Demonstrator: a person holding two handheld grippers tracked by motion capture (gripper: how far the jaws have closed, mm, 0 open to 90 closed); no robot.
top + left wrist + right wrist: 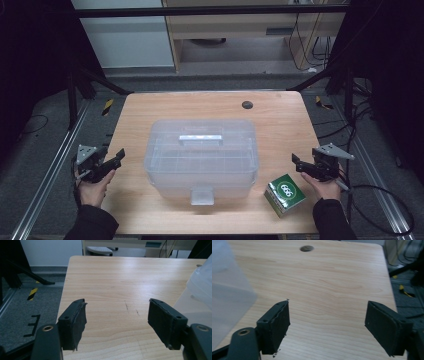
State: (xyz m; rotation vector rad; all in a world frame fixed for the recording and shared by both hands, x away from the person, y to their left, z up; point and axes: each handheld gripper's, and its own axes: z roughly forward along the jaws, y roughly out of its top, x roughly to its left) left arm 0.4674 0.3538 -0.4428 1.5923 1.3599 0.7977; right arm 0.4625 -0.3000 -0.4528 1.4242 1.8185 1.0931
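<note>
Both released and empty: left gripper and right gripper flanking the lidded clear box, green carton alongside.

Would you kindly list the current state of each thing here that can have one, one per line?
Clear plastic box: lid on, front latch down, handle lying flat on the lid.
Green carton: closed, resting on the table, untouched.
Left gripper: open, nothing between its jaws, at the table's left edge.
Right gripper: open, nothing between its jaws, just above the carton in the high view.
</note>
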